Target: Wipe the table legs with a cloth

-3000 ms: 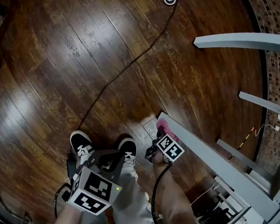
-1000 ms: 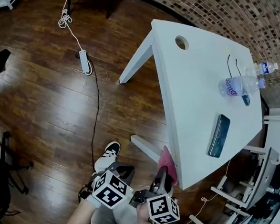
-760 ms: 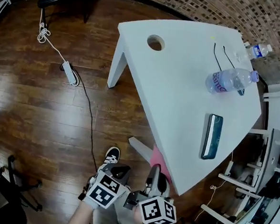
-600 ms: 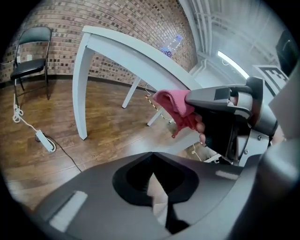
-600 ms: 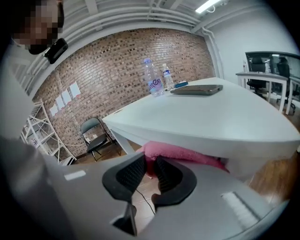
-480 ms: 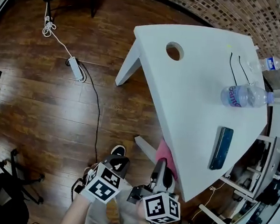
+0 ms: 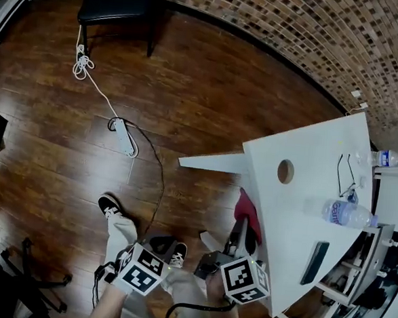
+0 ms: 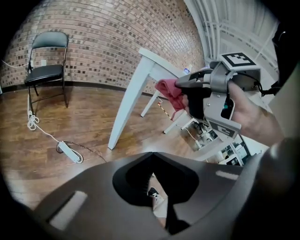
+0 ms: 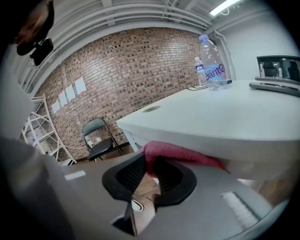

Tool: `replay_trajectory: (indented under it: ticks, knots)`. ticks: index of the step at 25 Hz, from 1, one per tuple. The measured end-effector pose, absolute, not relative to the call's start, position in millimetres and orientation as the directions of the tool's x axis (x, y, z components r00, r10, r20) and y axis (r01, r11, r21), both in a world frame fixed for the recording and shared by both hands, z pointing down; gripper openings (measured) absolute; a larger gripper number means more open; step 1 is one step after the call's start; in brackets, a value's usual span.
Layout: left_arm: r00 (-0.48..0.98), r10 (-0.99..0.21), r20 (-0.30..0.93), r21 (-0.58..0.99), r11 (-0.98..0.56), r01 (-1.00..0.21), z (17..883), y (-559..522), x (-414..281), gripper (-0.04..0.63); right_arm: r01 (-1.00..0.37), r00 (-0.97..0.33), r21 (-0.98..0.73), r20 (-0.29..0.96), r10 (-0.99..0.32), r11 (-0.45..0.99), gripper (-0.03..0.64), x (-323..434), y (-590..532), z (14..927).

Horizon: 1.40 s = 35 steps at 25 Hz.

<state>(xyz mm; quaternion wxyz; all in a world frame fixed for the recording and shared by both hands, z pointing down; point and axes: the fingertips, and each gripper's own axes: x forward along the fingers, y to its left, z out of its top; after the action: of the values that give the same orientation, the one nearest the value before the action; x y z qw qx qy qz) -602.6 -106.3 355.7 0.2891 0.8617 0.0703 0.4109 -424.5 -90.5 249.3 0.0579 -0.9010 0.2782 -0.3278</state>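
Observation:
My right gripper [image 7: 242,234] is shut on a red cloth [image 7: 247,211] and holds it against the near edge of the white table [image 7: 297,216]. In the right gripper view the cloth [image 9: 174,153] bulges out from between the jaws, just below the tabletop [image 9: 220,119]. A slanted white table leg [image 7: 211,162] runs out to the left of the cloth; it also shows in the left gripper view as a long white leg [image 8: 127,103]. My left gripper [image 7: 160,244] hangs shut and empty above the floor, left of the right one. The left gripper view shows the right gripper [image 8: 206,91] with the cloth [image 8: 168,89].
On the table stand a water bottle [image 7: 348,214], a dark phone [image 7: 314,263] and a round cable hole [image 7: 286,171]. A power strip [image 7: 124,136] with its cord lies on the wooden floor. A black chair [image 7: 121,3] stands by the brick wall. The person's shoes [image 7: 109,205] are below.
The head view has swung, so the table now sits at the right. Both grippers moved sideways together along the table edge, the right one keeping the cloth. Left gripper stays shut.

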Motion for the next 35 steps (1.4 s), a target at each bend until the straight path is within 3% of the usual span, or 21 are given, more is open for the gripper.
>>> replay_trajectory:
  ticks: [9,16,28,35]
  knots:
    - [0.606,0.445,0.659,0.556,-0.831,0.006,353,-236,-611,0.002,-0.397,0.693,-0.218,0.566,-0.447,-0.892,0.054,-412,-190,246]
    - [0.597,0.458,0.658,0.577,-0.816,-0.01,361,-261,-603,0.002,-0.44,0.651,-0.296,0.545,-0.529,-0.848,0.052,-405,-225,241]
    - [0.609,0.447,0.655,0.619,-0.779,-0.094,392,-260,-563,0.002,-0.36,0.625,-0.305,0.623,-0.471,-0.882,0.052,-392,-244,309]
    - [0.612,0.434,0.661,0.621,-0.774,-0.123,411,-268,-546,0.002,-0.443,0.576,-0.25,0.656,-0.487,-0.861,0.052,-387,-254,370]
